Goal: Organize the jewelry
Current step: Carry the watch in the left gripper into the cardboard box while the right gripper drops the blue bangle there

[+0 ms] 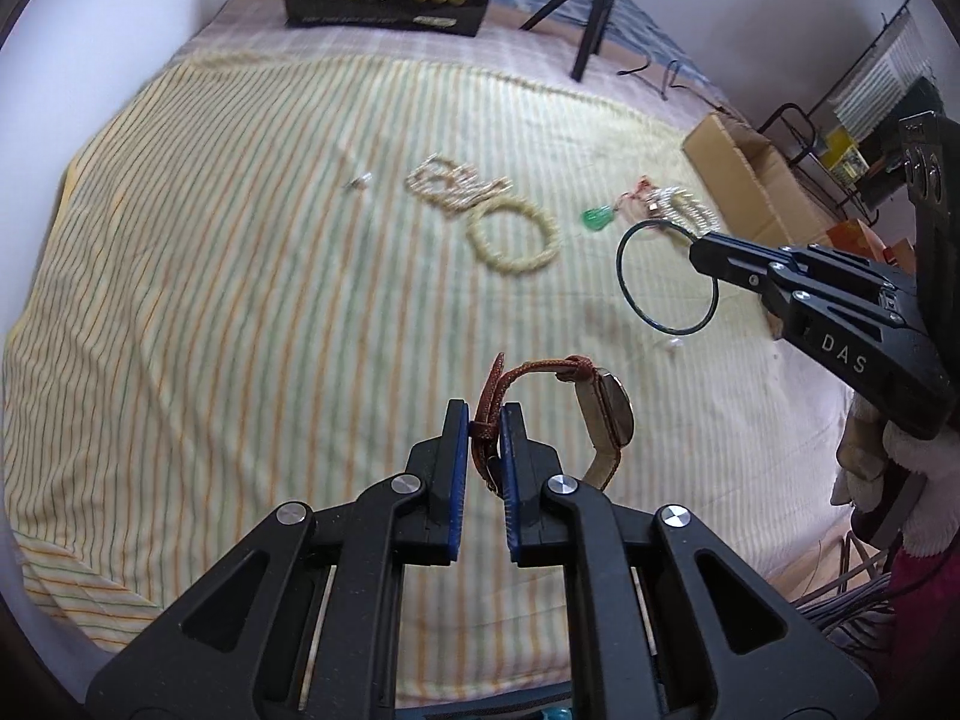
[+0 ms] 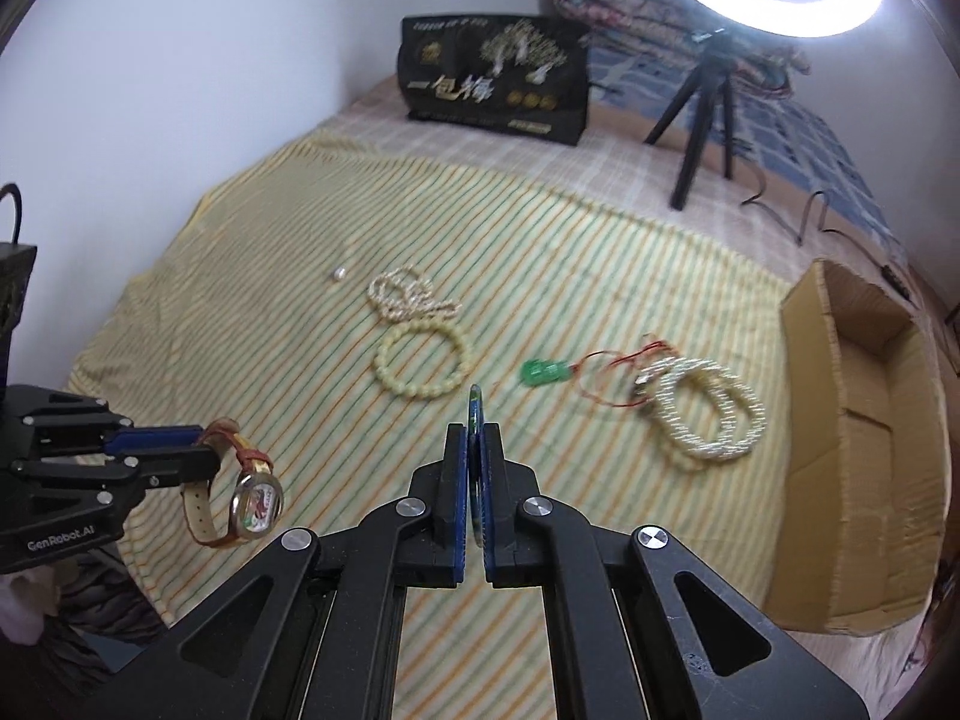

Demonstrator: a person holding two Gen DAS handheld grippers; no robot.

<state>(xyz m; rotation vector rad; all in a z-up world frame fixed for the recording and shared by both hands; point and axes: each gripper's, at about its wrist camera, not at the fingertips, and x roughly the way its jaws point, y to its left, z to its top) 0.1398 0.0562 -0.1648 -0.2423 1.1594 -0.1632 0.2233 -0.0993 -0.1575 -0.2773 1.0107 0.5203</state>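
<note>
At the lower left of the right wrist view, the left gripper has its fingers clamped on the strap of one watch, lifted off the striped blanket. On the blanket lie one pearl strand, one cream bead bracelet, one green pendant and a pile of white bracelets. In the lower centre, the right gripper is closed on one thin dark bangle. At right, one cardboard box shows nothing inside.

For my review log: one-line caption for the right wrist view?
Right gripper clamps a thin bangle; left gripper holds a watch above the striped cloth.
</note>
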